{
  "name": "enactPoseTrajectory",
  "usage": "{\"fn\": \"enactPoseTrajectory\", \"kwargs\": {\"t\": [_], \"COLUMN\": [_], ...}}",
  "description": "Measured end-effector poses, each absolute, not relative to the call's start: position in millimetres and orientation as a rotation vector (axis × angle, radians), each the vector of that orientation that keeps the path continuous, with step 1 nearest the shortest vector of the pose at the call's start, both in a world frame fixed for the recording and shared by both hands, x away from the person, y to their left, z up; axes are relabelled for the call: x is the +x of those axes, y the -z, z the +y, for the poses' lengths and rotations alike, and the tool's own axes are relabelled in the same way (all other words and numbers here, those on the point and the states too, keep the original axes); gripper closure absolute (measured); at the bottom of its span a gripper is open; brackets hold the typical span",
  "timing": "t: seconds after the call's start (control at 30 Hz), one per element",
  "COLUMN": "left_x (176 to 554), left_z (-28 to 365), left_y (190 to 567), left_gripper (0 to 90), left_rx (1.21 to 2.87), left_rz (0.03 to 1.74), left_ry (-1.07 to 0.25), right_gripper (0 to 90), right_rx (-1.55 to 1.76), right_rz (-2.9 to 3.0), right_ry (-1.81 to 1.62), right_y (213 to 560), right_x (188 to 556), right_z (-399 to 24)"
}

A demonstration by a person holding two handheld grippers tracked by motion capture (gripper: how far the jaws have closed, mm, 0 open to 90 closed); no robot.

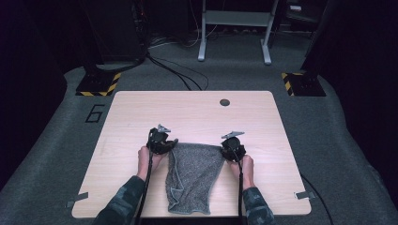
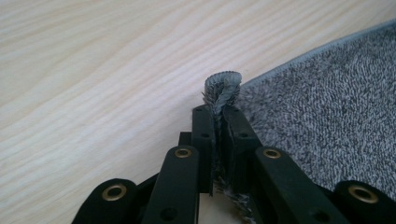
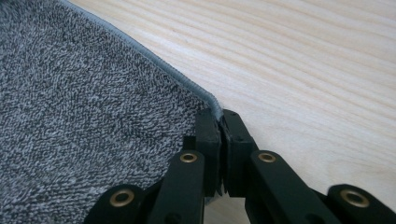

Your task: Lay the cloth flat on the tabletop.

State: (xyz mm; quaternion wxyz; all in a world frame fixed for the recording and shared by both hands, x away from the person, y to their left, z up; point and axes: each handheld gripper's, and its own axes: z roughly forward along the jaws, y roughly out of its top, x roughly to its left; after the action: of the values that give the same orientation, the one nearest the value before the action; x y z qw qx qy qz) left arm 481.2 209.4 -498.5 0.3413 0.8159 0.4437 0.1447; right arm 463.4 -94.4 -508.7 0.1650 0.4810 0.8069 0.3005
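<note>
Now my left gripper point(image 2: 218, 119) is clenched on one far corner of the grey towel point(image 1: 192, 176), my right gripper point(image 3: 220, 128) on the other. It trails toward 6 o'clock; bare table point(image 1: 197, 110) lies open at 12.

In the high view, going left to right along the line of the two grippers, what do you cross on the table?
Bare table → left gripper, jaws shut on a towel corner → grey towel stretched between → right gripper, jaws shut on the other corner → bare table again.
</note>
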Motion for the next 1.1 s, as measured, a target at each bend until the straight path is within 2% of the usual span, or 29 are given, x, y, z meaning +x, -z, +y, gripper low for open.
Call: {"fn": "enactPoseTrajectory", "kwargs": {"t": [0.33, 0.7, 1.03, 1.1], "left_x": [465, 456, 469, 480], "left_z": [230, 235, 237, 235], "left_y": [484, 477, 479, 475], "left_gripper": [85.5, 85.6, 86.0, 86.3], "left_rx": [1.983, 1.979, 1.986, 1.991], "left_rz": [1.148, 1.125, 1.127, 1.123], "left_ry": [-0.353, -0.325, -0.327, -0.383], "right_gripper": [87.5, 87.5, 87.5, 87.6], "right_rx": [1.315, 1.286, 1.283, 1.265], "right_rz": [2.254, 2.269, 2.286, 2.273], "right_ry": [-0.981, -1.018, -1.003, -0.985], "right_y": [484, 466, 466, 463], "right_x": [448, 435, 445, 454], "right_z": [-109, -117, -113, -110]}}
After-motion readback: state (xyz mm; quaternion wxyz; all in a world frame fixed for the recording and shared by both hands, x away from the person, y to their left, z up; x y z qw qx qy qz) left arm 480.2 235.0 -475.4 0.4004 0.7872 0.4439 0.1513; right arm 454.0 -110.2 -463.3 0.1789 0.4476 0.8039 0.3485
